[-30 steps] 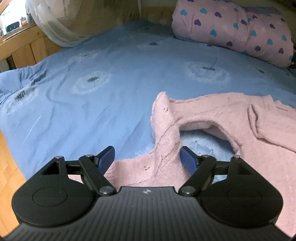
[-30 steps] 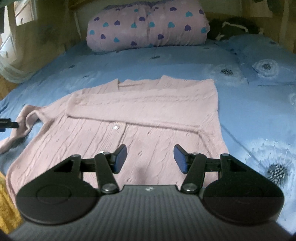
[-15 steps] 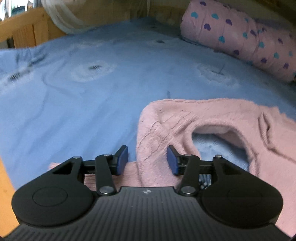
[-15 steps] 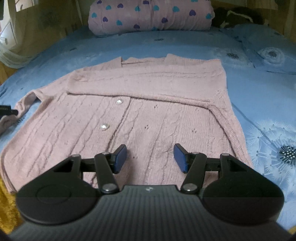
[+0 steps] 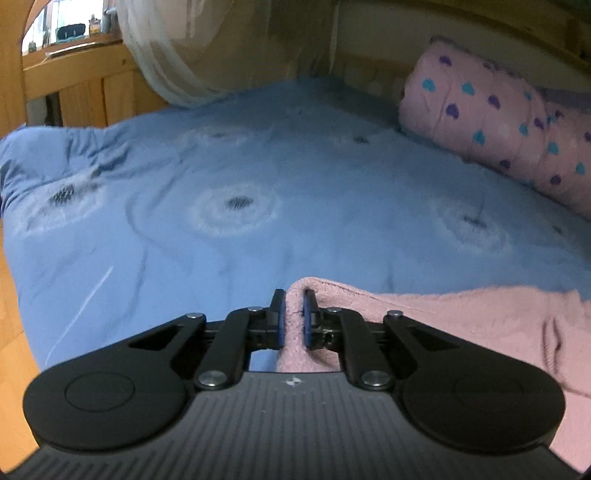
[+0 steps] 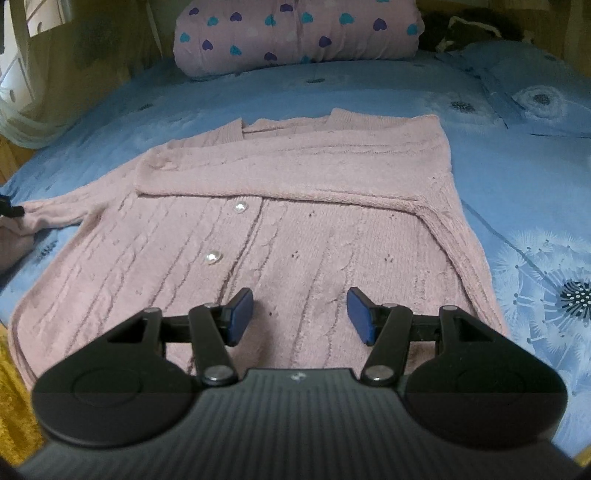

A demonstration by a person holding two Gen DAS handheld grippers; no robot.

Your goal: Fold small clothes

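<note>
A pink knitted cardigan (image 6: 295, 221) lies flat, front up, on the blue bed sheet (image 6: 498, 177). Its right sleeve is folded across the chest; its left sleeve (image 6: 55, 214) stretches out to the left. My left gripper (image 5: 293, 314) is shut on that sleeve (image 5: 461, 317) and pinches a ridge of it between the blue pads. The left gripper's tip shows at the left edge of the right wrist view (image 6: 9, 208). My right gripper (image 6: 301, 319) is open and empty, low over the cardigan's lower front near the hem.
A rolled pink quilt with heart prints (image 6: 295, 33) lies at the head of the bed, also in the left wrist view (image 5: 498, 122). A white net curtain (image 5: 177, 55) and a wooden bed frame (image 5: 74, 88) stand at the left. A blue pillow (image 6: 535, 85) lies at the far right.
My left gripper moved onto the outstretched sleeve and closed on it, lifting a ridge of fabric. My right gripper moved forward and lower over the cardigan, still open.
</note>
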